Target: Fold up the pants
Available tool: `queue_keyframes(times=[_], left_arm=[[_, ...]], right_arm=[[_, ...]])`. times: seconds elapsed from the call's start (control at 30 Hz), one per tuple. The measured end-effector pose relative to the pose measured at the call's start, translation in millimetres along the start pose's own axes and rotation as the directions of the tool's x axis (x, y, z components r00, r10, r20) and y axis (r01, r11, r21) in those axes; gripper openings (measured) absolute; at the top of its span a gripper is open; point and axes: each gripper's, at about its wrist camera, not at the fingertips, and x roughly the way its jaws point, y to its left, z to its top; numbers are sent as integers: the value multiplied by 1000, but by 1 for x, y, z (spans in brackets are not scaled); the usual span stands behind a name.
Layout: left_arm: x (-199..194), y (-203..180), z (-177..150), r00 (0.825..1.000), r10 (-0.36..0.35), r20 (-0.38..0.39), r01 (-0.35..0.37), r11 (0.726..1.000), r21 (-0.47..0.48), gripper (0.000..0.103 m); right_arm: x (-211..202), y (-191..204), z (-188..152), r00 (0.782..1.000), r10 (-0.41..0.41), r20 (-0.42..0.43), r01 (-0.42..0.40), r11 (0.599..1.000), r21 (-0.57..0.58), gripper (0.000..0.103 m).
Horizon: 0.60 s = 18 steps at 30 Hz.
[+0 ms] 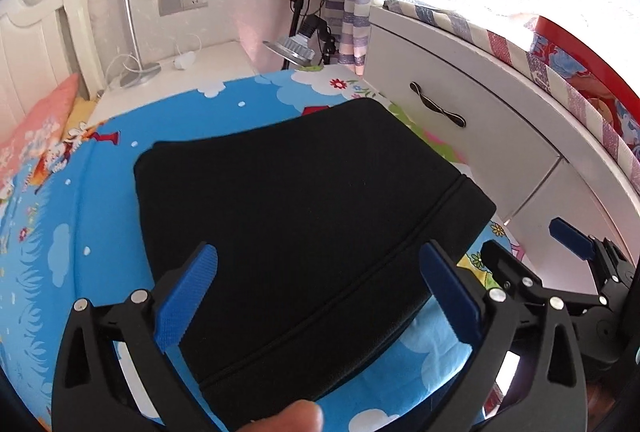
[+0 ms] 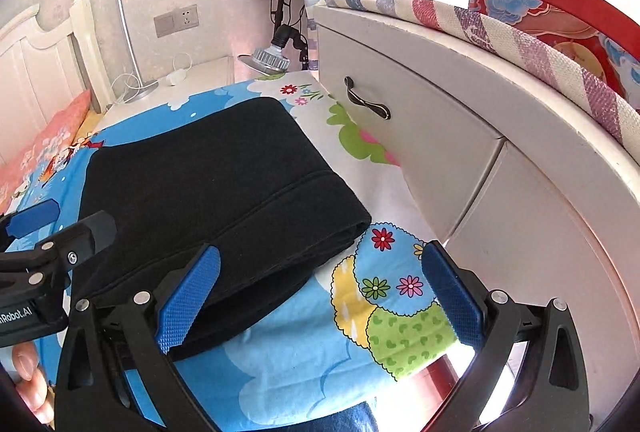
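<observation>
Black pants folded into a flat packet on the bed, both grippers wide and empty.

The pants (image 1: 304,216) lie as a neat dark rectangle on the cartoon bed sheet (image 1: 80,191), just ahead of and below the left gripper (image 1: 318,268), whose blue pads stand far apart above the cloth without pressing it. The right gripper (image 2: 320,268) is also spread wide and holds nothing; the packet is ahead and to its left, with only the near corner under its left pad. The fabric looks soft, light and rather thick (a knit, I think), so it will probably sag and slide open if lifted by one layer. For another fold, I would pinch all layers together at the near stitched edge, one gripper on each corner.
</observation>
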Motion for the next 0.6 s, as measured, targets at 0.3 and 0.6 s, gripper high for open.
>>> queue_keyframes(times=[0.3,0.6], left_arm=[[-5,-4,0,999,-47,6,47,999,-5,101],[-3,1,0,998,-68,-1,68,997,-36,101]], right_arm=[[-2,0,0,1000,-31,1,31,999,-5,97],[-1,-3,-1,1000,5,-16,-5,1000,17,97]])
